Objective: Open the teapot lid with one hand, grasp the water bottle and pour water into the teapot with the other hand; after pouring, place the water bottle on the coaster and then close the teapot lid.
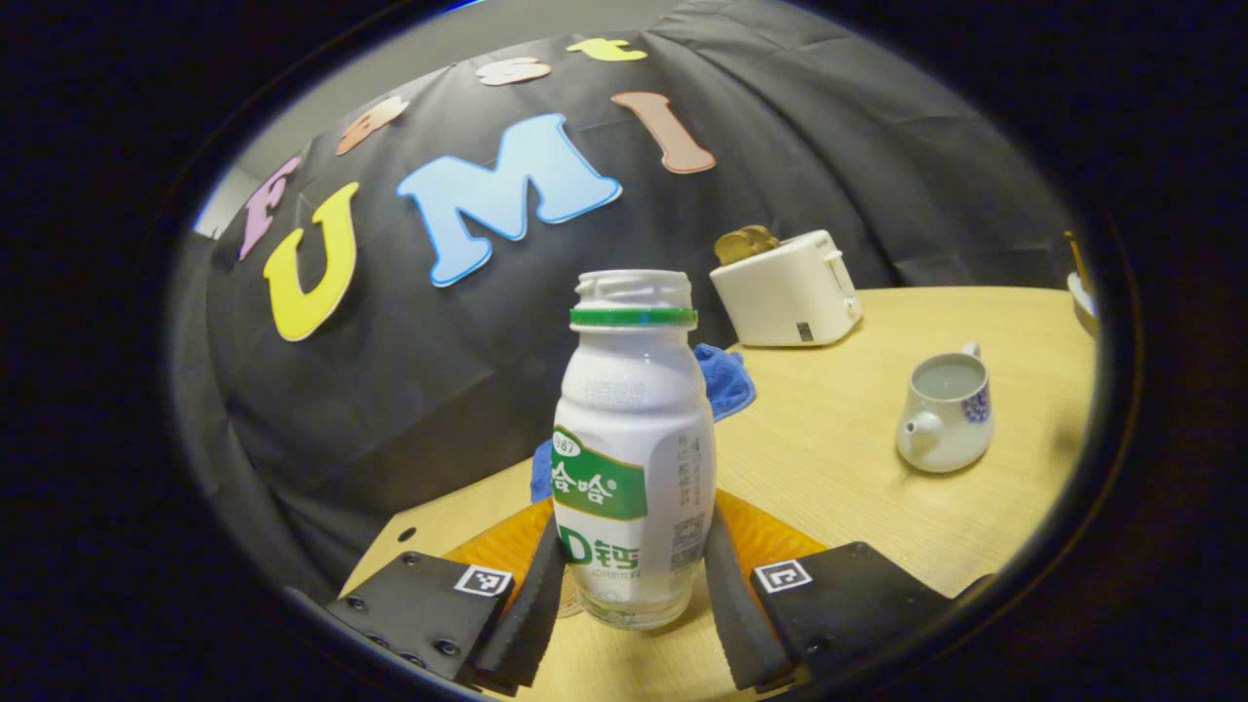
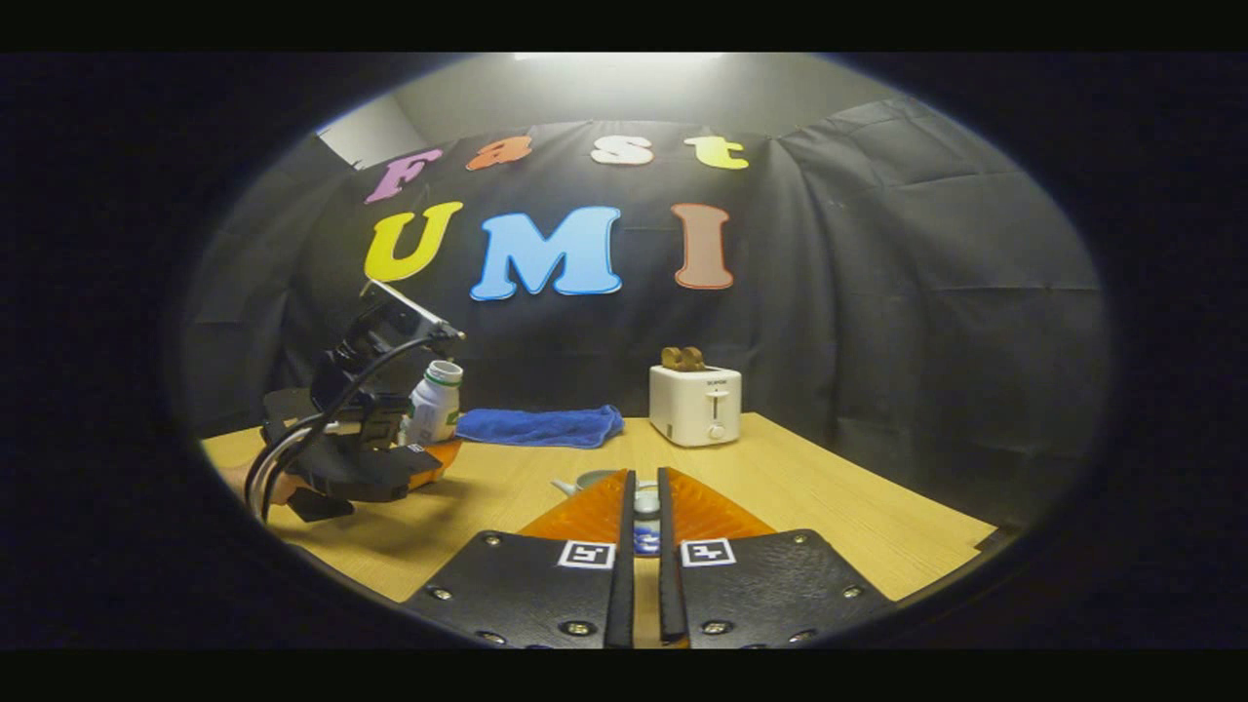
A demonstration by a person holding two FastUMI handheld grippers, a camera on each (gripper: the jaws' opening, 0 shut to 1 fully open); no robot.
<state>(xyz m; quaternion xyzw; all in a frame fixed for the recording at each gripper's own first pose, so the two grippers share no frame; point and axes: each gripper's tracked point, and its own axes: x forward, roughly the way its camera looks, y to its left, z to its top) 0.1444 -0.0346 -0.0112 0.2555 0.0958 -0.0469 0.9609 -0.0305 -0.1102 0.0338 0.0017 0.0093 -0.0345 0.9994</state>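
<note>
A white water bottle with a green label and no cap stands upright on the wooden table. My left gripper is shut on its lower body, a finger against each side. A thin brown edge peeks out by its base, perhaps the coaster. The pale teapot sits to the right with its lid off and its spout pointing left. In the right gripper view my right gripper has its fingers close together on a small pale piece, seemingly the lid. The teapot lies just behind. The left gripper and bottle are at far left.
A white toaster with bread in it stands at the back against the black cloth wall. A blue cloth lies behind the bottle. A hand holds the left gripper. The table's right edge runs diagonally.
</note>
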